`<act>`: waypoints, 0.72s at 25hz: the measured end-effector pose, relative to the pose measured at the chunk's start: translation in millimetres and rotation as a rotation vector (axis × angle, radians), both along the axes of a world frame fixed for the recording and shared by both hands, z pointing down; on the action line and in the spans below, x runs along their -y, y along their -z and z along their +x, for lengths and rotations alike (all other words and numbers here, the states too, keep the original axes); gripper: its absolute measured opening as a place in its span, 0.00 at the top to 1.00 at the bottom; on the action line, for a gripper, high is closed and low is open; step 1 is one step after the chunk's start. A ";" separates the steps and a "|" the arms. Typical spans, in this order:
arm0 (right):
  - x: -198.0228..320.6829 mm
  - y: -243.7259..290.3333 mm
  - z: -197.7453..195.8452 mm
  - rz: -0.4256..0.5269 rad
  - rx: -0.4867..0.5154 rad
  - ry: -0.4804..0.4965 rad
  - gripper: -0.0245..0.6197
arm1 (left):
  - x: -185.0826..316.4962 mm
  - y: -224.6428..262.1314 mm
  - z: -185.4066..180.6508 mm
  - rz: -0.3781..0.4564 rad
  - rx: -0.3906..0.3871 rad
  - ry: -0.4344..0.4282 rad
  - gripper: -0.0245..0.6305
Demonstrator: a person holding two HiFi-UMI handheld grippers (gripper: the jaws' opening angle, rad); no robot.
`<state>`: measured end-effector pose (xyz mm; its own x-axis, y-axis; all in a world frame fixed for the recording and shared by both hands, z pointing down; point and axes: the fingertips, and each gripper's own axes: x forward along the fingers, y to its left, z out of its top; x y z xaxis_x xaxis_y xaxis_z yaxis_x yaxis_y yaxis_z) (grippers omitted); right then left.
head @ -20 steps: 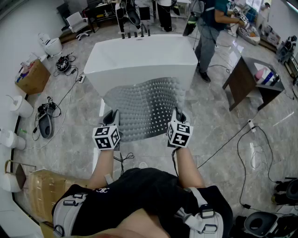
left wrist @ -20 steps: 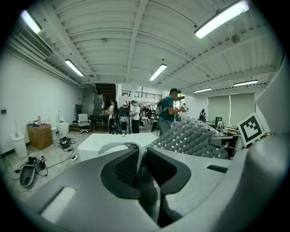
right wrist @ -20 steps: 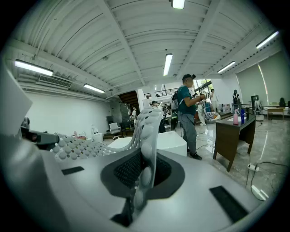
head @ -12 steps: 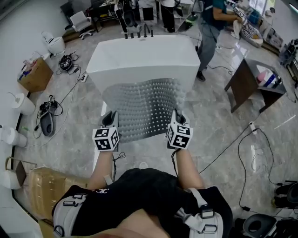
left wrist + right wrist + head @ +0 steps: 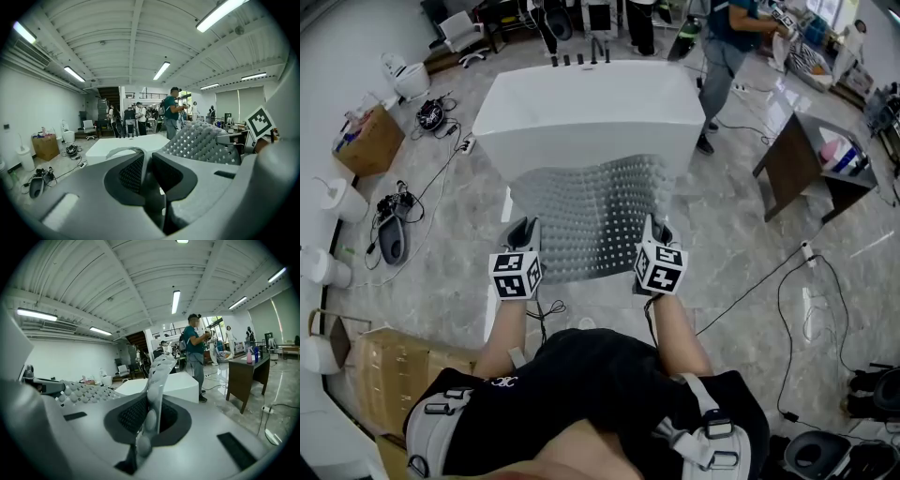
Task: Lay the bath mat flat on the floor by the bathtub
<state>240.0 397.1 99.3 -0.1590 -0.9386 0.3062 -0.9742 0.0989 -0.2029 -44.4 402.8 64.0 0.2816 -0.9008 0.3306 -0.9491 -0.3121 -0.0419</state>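
A grey perforated bath mat (image 5: 593, 214) with rows of small bumps hangs spread in the air between my two grippers, in front of the white bathtub (image 5: 591, 103). My left gripper (image 5: 523, 236) is shut on the mat's near left corner; in the left gripper view the mat (image 5: 199, 140) runs off to the right from the jaws (image 5: 146, 168). My right gripper (image 5: 654, 232) is shut on the near right corner, and the mat's edge (image 5: 157, 376) stands upright between its pads. The mat's far edge droops toward the tub's front wall.
Marble floor (image 5: 741, 244) surrounds the tub. A dark side table (image 5: 806, 164) with bottles stands at right, cables (image 5: 787, 281) trail over the floor at right. A cardboard box (image 5: 366, 141), toilets and gear lie at left. A person (image 5: 727, 47) stands behind the tub.
The view has shifted slightly, with the tub now lower in frame. Both grippers keep their hold on the mat, which stays spread in front of the tub.
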 end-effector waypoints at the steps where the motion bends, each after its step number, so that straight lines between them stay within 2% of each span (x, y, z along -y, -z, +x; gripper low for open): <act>1: -0.2 -0.7 -1.8 -0.001 -0.004 0.002 0.94 | -0.1 -1.1 -1.6 0.001 0.001 0.001 0.88; 7: 6.6 3.7 -10.9 0.003 -0.021 0.009 0.94 | 6.7 4.2 -13.7 0.017 -0.011 0.015 0.88; 18: 29.9 6.0 -64.4 0.013 -0.050 0.023 0.94 | 26.2 4.9 -66.8 0.052 -0.035 0.023 0.88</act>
<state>175.6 367.1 93.4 -0.1656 -0.9389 0.3017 -0.9805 0.1239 -0.1523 -111.1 376.6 59.1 0.2712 -0.9229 0.2735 -0.9572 -0.2884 -0.0241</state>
